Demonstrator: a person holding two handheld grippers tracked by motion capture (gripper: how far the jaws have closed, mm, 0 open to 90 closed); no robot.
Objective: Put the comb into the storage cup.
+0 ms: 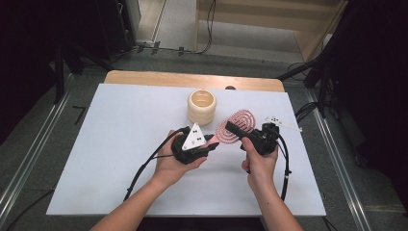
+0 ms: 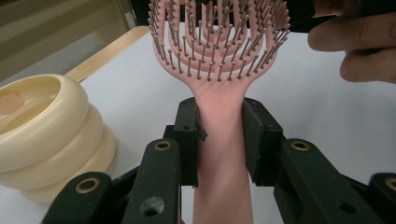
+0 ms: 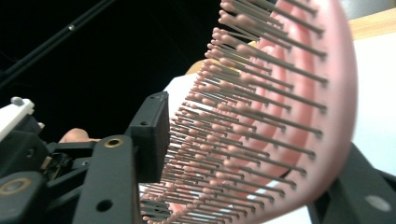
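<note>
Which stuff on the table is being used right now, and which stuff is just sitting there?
Being used:
- pink hairbrush
- left gripper, shut on the brush handle
- right gripper, jaws on either side of the brush head

Just sitting there:
- cream ribbed cup
- white strip on the table

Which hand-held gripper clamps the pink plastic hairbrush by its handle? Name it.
The left hand-held gripper: its jaws squeeze the pink plastic hairbrush at the handle, while the right hand-held gripper straddles the bristled head.

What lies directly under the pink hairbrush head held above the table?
Under the pink hairbrush lies bare white table. The right gripper crosses its head, hiding part of the surface beneath.
</note>
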